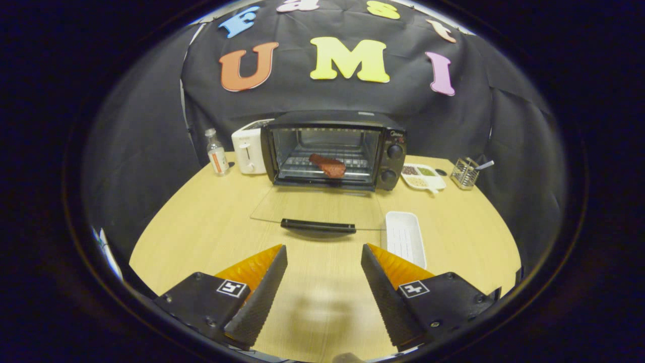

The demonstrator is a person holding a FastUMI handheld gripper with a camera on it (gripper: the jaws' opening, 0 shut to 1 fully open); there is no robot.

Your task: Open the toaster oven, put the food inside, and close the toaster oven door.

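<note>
The black toaster oven (335,148) stands open on the pale wooden table (201,227), its glass door (317,206) folded flat in front; a reddish piece of food (327,165), apparently meat, lies on the oven's rack. An empty white plastic tray (404,237) sits right of the door; the gripper (324,262), short of the door's black handle (318,226), is spread wide and empty, so only closing remains.

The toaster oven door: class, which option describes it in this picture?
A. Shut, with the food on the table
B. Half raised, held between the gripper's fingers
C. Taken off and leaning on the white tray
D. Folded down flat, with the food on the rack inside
D: the glass door of the toaster oven lies flat on the table, the reddish food sits on the rack, and the open gripper holds nothing.
</note>
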